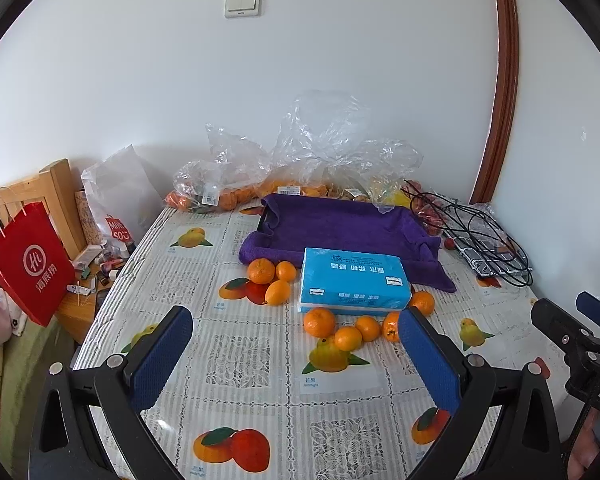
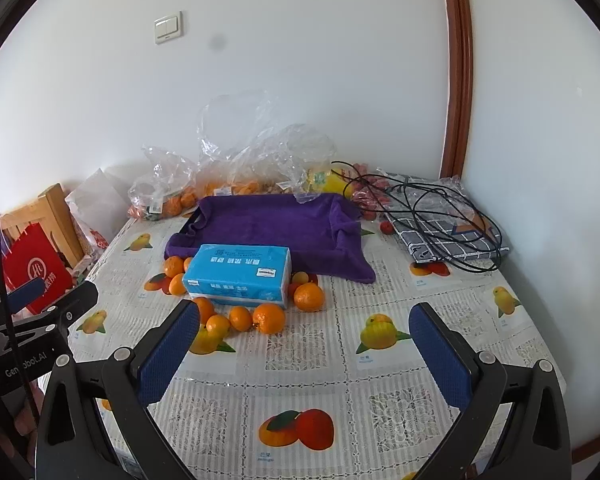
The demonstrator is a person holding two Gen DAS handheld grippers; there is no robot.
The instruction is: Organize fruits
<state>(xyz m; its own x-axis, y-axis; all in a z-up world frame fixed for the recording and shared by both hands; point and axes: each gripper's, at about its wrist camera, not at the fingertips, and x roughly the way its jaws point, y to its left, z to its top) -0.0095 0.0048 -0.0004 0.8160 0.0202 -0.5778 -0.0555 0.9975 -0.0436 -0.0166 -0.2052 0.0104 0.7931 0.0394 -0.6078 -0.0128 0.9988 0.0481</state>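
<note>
Oranges (image 1: 319, 322) ring the tissue box (image 1: 352, 280), its long axis crosswise; both hand-held grippers (image 1: 296, 344) (image 2: 304, 340) gape empty.

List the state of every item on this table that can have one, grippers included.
Left gripper: open, empty.
Right gripper: open, empty.
Purple towel-lined tray: empty.
Blue rectangular tissue pack: sealed, lying flat against the tray's front.
Loose orange tangerines: scattered around the pack, outside the tray.
Clear plastic bags: open, crumpled, holding fruit.
Black cable: loosely coiled.
</note>
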